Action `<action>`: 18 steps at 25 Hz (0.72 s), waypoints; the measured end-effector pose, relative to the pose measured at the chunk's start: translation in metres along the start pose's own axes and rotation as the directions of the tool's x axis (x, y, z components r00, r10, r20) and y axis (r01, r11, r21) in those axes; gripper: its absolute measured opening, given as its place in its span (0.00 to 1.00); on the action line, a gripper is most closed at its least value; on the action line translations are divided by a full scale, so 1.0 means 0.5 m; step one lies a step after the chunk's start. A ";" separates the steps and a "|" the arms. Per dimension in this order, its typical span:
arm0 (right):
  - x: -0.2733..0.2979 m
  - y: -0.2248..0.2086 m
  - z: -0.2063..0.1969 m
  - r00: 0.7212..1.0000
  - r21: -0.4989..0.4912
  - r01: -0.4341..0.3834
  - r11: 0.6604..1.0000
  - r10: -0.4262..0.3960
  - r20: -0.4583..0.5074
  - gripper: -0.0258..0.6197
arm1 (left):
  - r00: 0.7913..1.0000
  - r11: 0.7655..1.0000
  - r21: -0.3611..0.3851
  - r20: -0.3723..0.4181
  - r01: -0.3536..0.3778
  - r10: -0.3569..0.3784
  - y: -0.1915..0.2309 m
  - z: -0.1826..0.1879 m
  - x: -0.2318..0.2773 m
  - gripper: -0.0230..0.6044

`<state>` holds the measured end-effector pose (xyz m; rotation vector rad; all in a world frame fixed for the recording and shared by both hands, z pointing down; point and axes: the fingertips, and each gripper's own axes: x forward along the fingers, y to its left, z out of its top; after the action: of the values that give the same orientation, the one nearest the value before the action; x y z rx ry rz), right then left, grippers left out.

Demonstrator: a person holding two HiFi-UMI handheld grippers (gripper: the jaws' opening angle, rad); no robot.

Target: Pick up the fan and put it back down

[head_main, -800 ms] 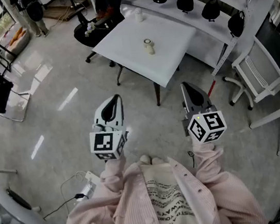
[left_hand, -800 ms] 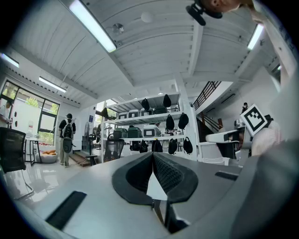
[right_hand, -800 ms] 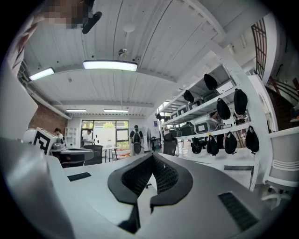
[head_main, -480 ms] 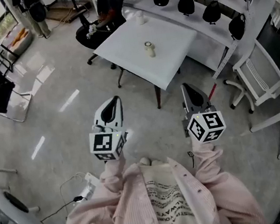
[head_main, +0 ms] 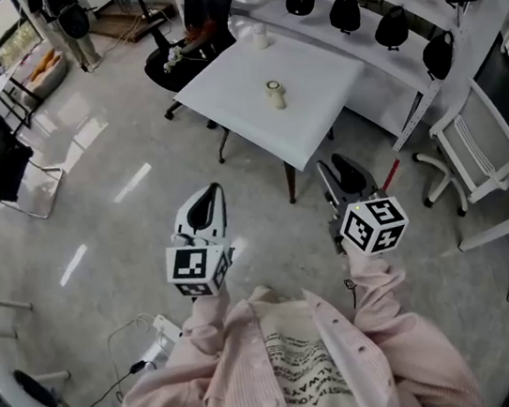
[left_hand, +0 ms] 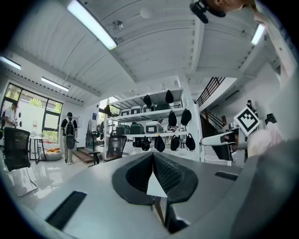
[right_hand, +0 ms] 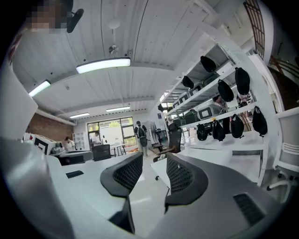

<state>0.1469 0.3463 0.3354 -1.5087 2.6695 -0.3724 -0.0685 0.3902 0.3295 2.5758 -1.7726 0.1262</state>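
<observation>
The fan (head_main: 274,93), a small white and cream object, stands near the middle of a white table (head_main: 327,116) in the head view, well ahead of both grippers. My left gripper (head_main: 205,205) is held level over the floor in front of the person, and its dark ribbed pads meet at the tips (left_hand: 153,156) with nothing between them. My right gripper (head_main: 337,174) is also held over the floor, short of the table's near corner. Its jaws stand apart (right_hand: 154,170) and only the floor and the room show through the gap.
A black office chair (head_main: 195,26) stands behind the table. A long white shelf with hanging black bags (head_main: 389,26) runs along the right. A white chair (head_main: 473,146) stands right of the table. Cables and a power strip (head_main: 155,331) lie on the floor at the left.
In the head view the right gripper's jaws now show apart, where they looked together before. The table and fan have shifted slightly lower in the view.
</observation>
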 end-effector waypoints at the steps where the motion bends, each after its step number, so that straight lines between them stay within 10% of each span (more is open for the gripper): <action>1: 0.005 -0.004 -0.005 1.000 0.003 0.007 1.000 -0.007 -0.009 0.25 | 1.000 1.000 -0.003 -0.005 -0.005 0.004 0.003 -0.004 0.000 0.04; 18: 0.172 -0.102 -0.065 0.992 0.059 0.084 0.995 -0.078 -0.104 0.36 | 0.996 0.997 -0.080 -0.085 -0.015 0.009 0.109 -0.082 0.160 0.04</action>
<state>0.1392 0.2539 0.3850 -1.6255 2.6492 -0.5475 -0.0935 0.2981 0.3741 2.4666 -1.7277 0.1585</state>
